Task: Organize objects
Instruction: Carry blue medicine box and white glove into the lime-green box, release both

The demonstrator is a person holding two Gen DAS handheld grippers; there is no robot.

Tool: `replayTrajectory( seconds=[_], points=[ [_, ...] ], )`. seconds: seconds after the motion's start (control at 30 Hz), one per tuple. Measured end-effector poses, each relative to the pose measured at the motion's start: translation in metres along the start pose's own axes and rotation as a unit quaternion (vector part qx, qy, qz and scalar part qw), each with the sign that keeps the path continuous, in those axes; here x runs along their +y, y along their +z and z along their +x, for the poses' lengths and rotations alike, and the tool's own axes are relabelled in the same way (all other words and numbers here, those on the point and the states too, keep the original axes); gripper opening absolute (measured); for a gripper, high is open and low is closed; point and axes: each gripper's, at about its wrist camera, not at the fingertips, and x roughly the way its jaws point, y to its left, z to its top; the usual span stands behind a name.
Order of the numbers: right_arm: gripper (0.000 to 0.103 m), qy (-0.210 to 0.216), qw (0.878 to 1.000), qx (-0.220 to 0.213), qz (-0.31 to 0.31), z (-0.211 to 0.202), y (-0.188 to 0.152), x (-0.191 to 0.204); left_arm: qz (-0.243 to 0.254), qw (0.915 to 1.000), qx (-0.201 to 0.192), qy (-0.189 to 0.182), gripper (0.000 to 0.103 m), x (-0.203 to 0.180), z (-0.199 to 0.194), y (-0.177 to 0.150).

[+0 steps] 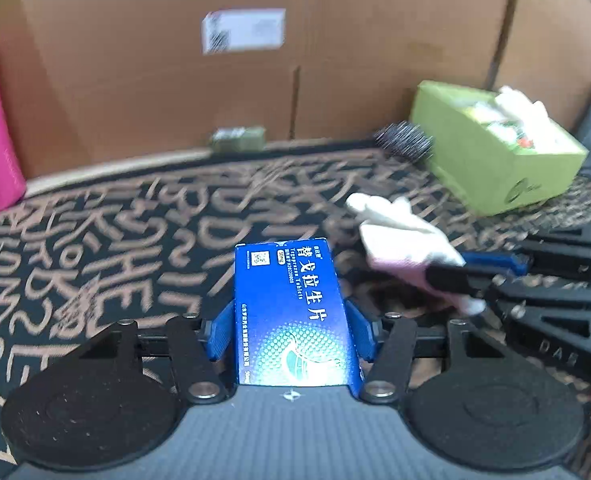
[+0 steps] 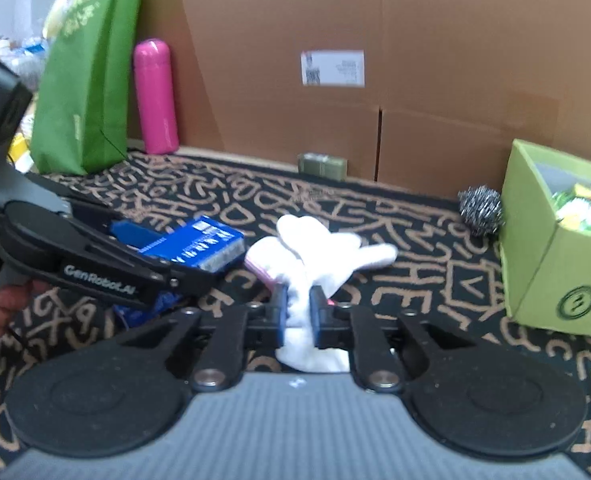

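Patterned cloth (image 2: 435,280) below, we clamp the blue box (image 1: 291,312) in our left gripper (image 1: 291,328), the sock (image 2: 315,256) in our right gripper (image 2: 297,312); carry both level toward the far-right green bin (image 2: 535,240).

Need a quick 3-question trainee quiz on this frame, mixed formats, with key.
1. True or false: the left gripper is shut on the blue medicine box.
2. What does the right gripper grip? A) steel wool scrubber B) white sock C) pink bottle
3. Fill in: the steel wool scrubber lies next to the ____ box.

Key:
1. True.
2. B, the white sock.
3. Green: the green box stands just right of it.
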Motion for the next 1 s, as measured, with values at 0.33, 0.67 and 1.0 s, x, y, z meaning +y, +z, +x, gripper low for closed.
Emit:
replayTrajectory(
  seconds=[0.33,0.67,1.0],
  points=[
    [0.011,-0.039,0.994,-0.1,0.009,-0.092,0.026,-0.044,-0.001,0.9907,-0.091,-0.101,0.062,-0.077,-0.031,0.075],
    [0.011,-0.187,0.969,-0.155,0.043,-0.152,0.049,-0.149,0.013,0.9778,-0.121,-0.171,0.062,-0.182,0.003,0.152],
    [0.011,-0.268,0.949,-0.147,0.075,-0.118,0.047,-0.246,-0.018,0.9807,-0.094,-0.171,0.062,-0.236,0.095,0.186]
  ],
)
